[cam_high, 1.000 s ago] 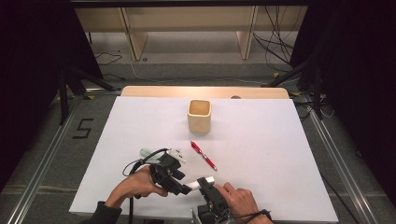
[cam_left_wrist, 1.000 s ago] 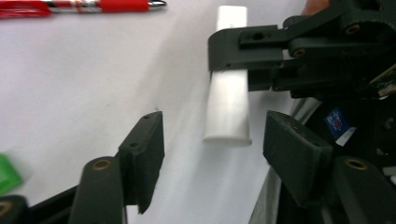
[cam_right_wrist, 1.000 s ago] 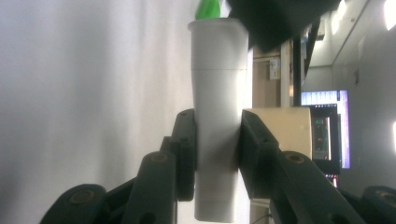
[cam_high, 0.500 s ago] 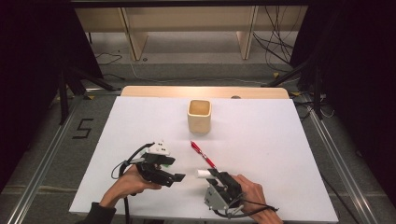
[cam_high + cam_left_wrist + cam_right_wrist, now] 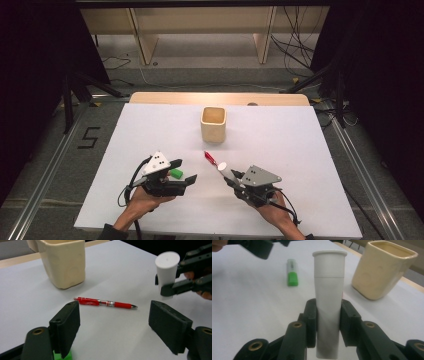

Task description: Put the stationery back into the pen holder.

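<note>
Right gripper (image 5: 328,322) first: its two black jaws are clamped on a white tube (image 5: 329,302), pads pressing the lower half of the barrel so the capped end sticks well out past the fingertips. In the high view that right gripper (image 5: 234,179) sits low over the white table (image 5: 310,165) with the white tube (image 5: 226,171) angled toward the middle. The tube looks like light, rigid plastic with a smooth skin, so I'd call it easy to lift but ready to slide or swivel in a loose pinch; the current mid-to-low hold looks sound, and the cap seam higher up is the spot I'd avoid squeezing. Over to the left gripper (image 5: 113,322): its jaws have just been opening and now stand wide apart with nothing between them. From the left gripper view the red pen (image 5: 105,303) lies flat on the table just ahead of it, apart from both pads. Just beside this gripper lies a green highlighter (image 5: 175,173), seen clearly from the right gripper view too (image 5: 292,272). Farther out, the cream ceramic cup (image 5: 213,124) stands upright near the table's far edge, well apart from both hands.
</note>
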The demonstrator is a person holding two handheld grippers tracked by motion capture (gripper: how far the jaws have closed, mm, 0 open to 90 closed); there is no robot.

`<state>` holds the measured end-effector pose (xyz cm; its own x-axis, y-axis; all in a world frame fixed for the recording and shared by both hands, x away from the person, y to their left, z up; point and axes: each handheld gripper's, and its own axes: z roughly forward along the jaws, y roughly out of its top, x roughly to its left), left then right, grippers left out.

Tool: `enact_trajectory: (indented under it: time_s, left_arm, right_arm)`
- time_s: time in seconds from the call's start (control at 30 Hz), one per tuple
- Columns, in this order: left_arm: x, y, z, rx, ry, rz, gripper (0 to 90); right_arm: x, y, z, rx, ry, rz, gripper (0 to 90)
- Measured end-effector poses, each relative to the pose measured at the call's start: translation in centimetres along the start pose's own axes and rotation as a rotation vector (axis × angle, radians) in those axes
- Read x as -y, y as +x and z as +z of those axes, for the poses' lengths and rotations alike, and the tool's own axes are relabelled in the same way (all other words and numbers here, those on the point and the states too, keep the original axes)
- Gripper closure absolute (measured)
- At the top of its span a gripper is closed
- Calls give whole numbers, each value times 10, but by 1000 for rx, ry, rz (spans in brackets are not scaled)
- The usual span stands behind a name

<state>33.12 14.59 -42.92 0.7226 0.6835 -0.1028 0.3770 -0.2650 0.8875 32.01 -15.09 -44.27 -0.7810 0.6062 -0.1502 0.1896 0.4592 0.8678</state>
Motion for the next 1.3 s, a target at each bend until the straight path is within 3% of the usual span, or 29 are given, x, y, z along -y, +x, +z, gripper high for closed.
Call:
enact_trajectory:
  time_s: [0.1,0.17,0.4,0.7,0.93,1.3]
  left_arm:
    - [5,1,-1,-22,-5,5,223]
    - [6,3,-1,-1,-1,-12,213]
    - [13,6,-4,-30,5,-11,200]
    - [20,10,-13,-74,10,-29,198]
    - [27,10,-17,-93,27,-10,197]
    - [32,11,-18,-101,18,-20,197]
  right_arm:
    - [1,-9,1,-12,-2,68,702]
    - [0,-15,1,-26,-6,117,702]
    - [-1,-33,5,-19,0,195,701]
    - [-18,-57,9,-13,-37,290,701]
    - [-27,-70,16,-1,-49,327,701]
    - [-40,-84,29,13,-53,351,701]
